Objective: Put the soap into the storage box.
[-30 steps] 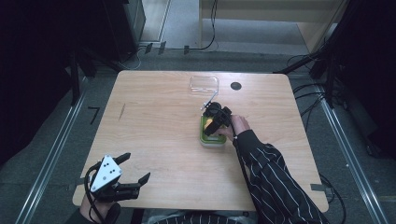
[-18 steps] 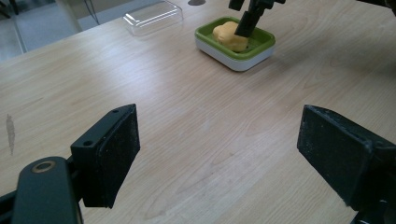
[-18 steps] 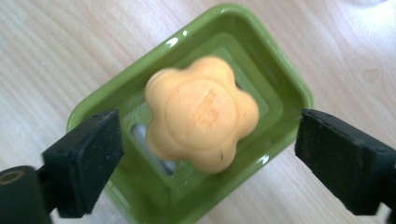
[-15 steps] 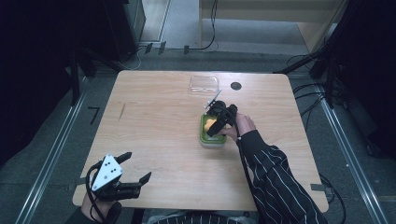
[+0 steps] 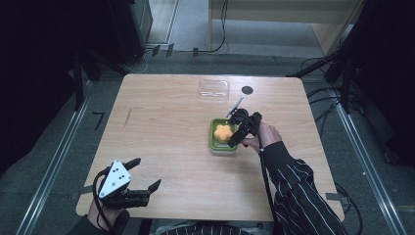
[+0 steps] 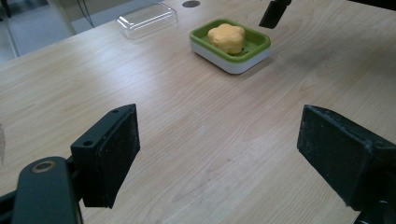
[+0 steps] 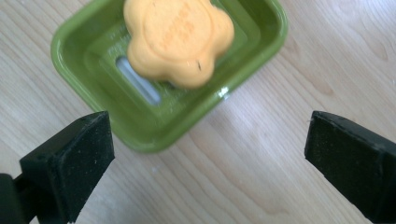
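Having just opened its jaws, the right gripper (image 5: 240, 131) had drawn back from the orange flower-shaped soap (image 5: 223, 132), baring what it had covered a second earlier; nothing lay between its wide jaws. The left gripper (image 5: 142, 177), also wide open and empty, stayed at the near corner. The pale wooden table (image 5: 161, 122) stood on grey flooring amid dark surroundings. The soap sat in a green dish (image 5: 215, 145), a clear lid (image 5: 214, 89) beyond.
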A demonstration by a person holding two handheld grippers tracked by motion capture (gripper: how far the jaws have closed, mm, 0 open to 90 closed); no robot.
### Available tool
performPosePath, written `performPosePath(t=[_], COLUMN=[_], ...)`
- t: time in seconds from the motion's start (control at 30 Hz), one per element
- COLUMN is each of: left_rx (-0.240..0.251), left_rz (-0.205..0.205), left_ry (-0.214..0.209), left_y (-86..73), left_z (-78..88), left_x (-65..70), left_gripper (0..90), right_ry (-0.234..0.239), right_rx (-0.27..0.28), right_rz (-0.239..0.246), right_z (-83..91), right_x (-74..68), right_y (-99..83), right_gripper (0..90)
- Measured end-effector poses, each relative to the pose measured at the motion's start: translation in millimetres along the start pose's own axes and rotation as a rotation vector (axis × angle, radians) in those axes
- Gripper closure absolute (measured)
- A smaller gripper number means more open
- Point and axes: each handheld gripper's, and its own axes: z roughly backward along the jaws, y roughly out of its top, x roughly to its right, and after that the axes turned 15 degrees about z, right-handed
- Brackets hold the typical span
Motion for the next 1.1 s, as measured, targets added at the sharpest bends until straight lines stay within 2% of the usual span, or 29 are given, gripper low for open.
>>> performPosePath(t=[0.33, 0.53, 1.1], left_rx=[0.001, 0.0, -0.005], left_rz=[-0.006, -0.012, -0.023], left_ry=[-0.011, -0.015, -0.03], left_y=[1.9, 3.0, 6.0], left_z=[-3.3, -5.1, -10.4], left_x=[0.7, 0.9, 2.2], left_gripper=[13.6, 13.6, 13.6], right_ry=[-0.011, -0.01, -0.005], right_rx=[-0.058, -0.084, -0.177], right_rz=[-0.039, -0.045, -0.089], right_z=[7.8, 8.4, 3.8], right_x=[-1.4, -4.5, -26.6], right_y=[-26.3, -44.2, -95.4], right_gripper=[1.5, 1.5, 0.9])
